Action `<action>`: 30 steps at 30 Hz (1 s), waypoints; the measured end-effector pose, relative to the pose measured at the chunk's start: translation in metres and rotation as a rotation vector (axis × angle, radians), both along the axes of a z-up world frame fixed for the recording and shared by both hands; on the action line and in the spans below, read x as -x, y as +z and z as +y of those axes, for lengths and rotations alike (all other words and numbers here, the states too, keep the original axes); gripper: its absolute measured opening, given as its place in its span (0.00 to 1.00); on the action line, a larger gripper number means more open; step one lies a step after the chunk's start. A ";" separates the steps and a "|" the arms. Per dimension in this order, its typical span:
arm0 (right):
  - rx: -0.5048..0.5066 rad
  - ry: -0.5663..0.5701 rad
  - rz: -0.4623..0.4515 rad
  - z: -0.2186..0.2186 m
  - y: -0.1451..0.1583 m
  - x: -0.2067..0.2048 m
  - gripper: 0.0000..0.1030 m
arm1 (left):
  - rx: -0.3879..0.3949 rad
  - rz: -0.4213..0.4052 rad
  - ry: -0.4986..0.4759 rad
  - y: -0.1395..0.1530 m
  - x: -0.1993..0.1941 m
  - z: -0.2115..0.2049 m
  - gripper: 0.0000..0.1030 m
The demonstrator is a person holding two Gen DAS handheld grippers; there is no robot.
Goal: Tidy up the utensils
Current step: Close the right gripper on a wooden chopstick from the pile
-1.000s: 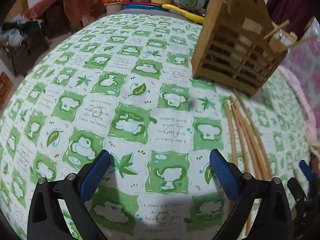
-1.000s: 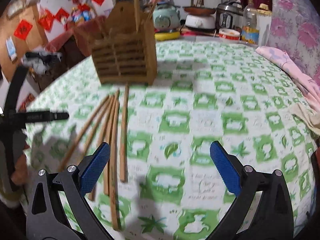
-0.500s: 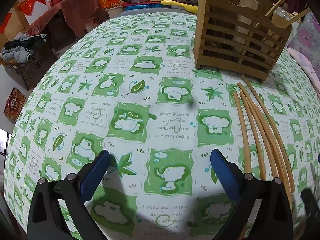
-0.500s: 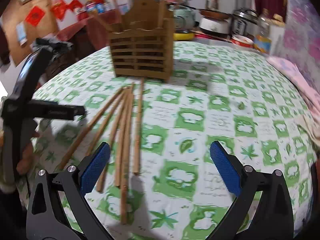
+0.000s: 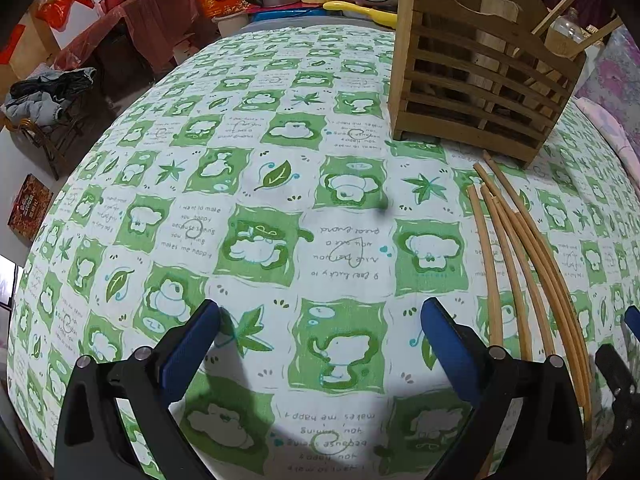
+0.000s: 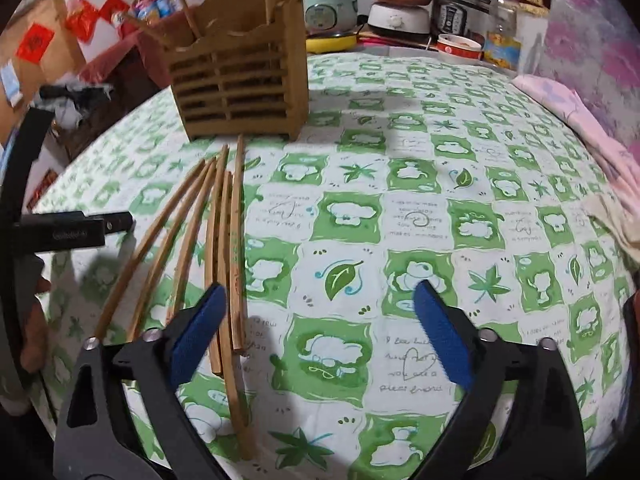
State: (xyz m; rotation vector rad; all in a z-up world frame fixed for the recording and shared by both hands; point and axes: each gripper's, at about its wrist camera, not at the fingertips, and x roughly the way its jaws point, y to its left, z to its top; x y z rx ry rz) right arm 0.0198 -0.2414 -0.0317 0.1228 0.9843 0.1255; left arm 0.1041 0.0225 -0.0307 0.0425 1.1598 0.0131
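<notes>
Six chopsticks (image 6: 224, 240) laid loose on tablecloth (image 6: 400, 216) before one wooden holder (image 6: 240, 76). Left gripper (image 5: 320, 332) spread wide, empty. Right gripper (image 6: 316, 320) closing, nothing gripped.

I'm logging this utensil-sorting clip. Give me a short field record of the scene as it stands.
surface: table with green-and-white printed cloth
loose utensils: wooden chopsticks lying fanned on the cloth
holder: slatted wooden utensil holder, upright beyond the chopsticks, a few sticks already in it
left gripper: open, nothing between jaws
right gripper: jaws closing, only cloth between them, chopsticks at its left finger
</notes>
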 end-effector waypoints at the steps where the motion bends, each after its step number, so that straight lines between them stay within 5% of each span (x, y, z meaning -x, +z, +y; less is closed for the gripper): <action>1: -0.004 0.026 -0.017 0.003 0.003 0.003 0.79 | 0.000 0.000 0.000 0.000 0.000 0.000 0.96; 5: 0.013 0.133 -0.052 0.022 0.009 0.009 0.67 | 0.000 0.000 0.000 0.000 0.000 0.000 0.96; 10: -0.028 0.079 0.033 0.010 -0.004 -0.001 0.45 | 0.000 -0.001 0.000 0.000 0.000 0.000 0.96; 14: -0.046 0.012 0.022 -0.002 -0.003 -0.001 0.44 | 0.000 -0.001 0.000 0.000 0.000 0.000 0.96; 20: -0.034 0.109 0.018 0.014 -0.002 0.001 0.42 | -0.003 -0.006 0.007 -0.001 -0.002 0.000 0.96; 23: -0.038 0.083 0.043 0.009 -0.005 -0.002 0.15 | -0.005 -0.010 0.014 -0.001 -0.003 -0.001 0.96; 30: -0.058 0.062 0.039 0.004 -0.006 -0.003 0.08 | -0.005 -0.013 0.017 -0.002 -0.003 0.000 0.96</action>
